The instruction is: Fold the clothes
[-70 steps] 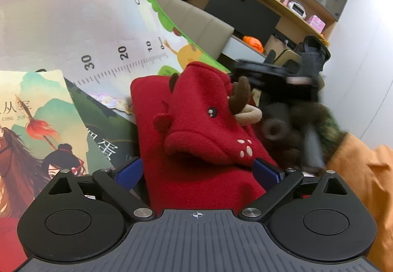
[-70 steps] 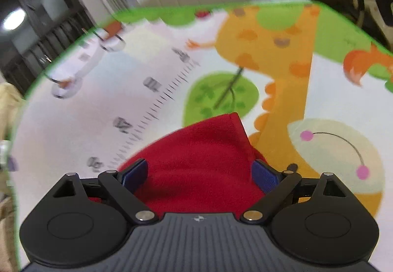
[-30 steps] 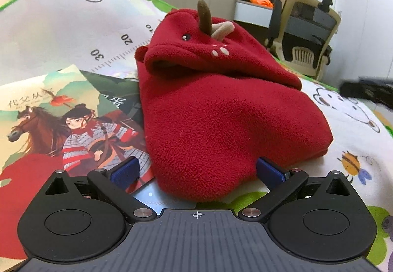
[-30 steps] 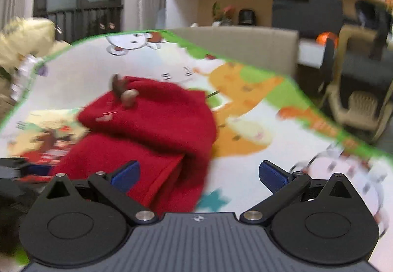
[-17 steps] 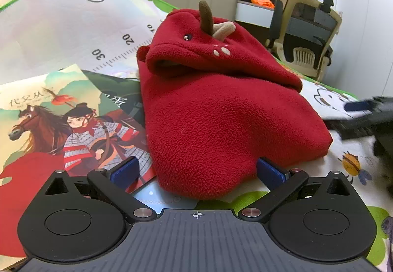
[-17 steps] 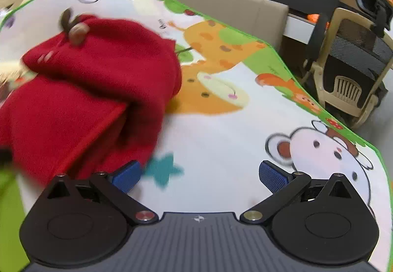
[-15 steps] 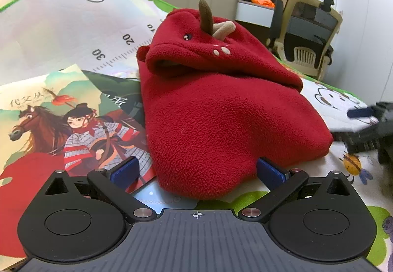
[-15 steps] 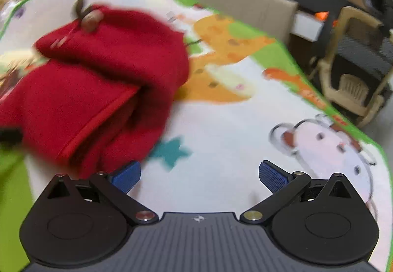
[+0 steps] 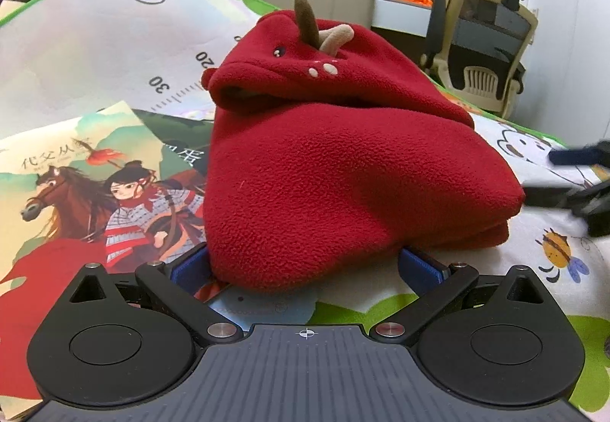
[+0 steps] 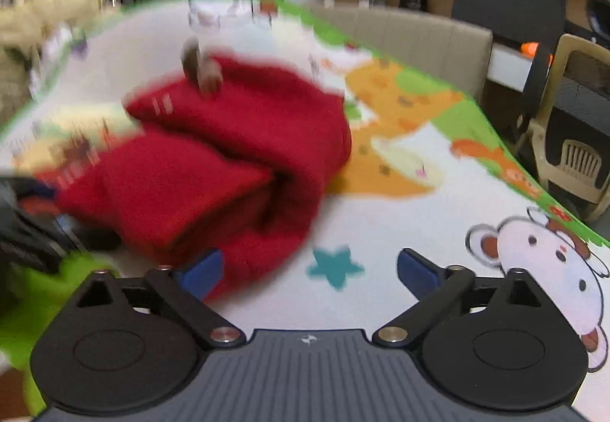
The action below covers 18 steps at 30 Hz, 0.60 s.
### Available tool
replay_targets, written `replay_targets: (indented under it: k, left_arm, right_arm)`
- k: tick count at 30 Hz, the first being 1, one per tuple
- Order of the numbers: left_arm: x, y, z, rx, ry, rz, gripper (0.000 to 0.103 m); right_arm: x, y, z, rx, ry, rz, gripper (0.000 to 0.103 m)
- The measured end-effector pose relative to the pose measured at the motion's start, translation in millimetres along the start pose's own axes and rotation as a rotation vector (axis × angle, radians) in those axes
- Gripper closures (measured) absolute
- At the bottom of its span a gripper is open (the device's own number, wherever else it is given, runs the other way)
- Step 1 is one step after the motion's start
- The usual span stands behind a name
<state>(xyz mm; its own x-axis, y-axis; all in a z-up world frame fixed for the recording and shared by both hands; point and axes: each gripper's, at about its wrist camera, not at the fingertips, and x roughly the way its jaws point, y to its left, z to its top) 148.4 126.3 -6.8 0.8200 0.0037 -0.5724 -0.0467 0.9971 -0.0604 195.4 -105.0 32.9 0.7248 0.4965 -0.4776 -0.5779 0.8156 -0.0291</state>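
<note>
Both sets of jaws are wide open, and neither one holds anything. The left gripper [image 9: 305,265] sits low on the play mat [image 9: 95,52], with the near edge of the red fleece hoodie [image 9: 335,170] lying between its blue fingertips [image 9: 188,265]. The cloth is not pinched. The right gripper [image 10: 309,267] is off to the hoodie's right side, and only the mat with a teal star [image 10: 333,267] shows between its fingers. That picture is blurry, so the small things are hard to see.

The hoodie lies in a thick folded bundle in the middle of the mat. Its hood with the little brown antlers [image 9: 316,27] rests on top, turned toward the far side. One side of the bundle lies over a picture book [image 9: 95,193] with a rider on a horse.

The fold looks almost done or done. The open jaws fit with letting go so the bundle can rest flat on its own.
</note>
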Motion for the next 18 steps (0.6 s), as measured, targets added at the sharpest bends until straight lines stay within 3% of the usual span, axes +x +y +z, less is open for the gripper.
replay_targets:
  k: [2, 6, 18]
  left_arm:
    - [0, 0, 0, 0.003, 0.001, 0.002, 0.0]
    - [0, 1, 0, 0.003, 0.001, 0.002, 0.0]
    - [3, 3, 1, 0.008, 0.005, 0.004, 0.0]
  right_arm:
    - [2, 7, 7, 0.013, -0.038, 0.029, 0.0]
    - [51, 29, 2, -0.093, 0.098, -0.043, 0.0]
    - [56, 21, -4, -0.038, 0.093, -0.026, 0.0]
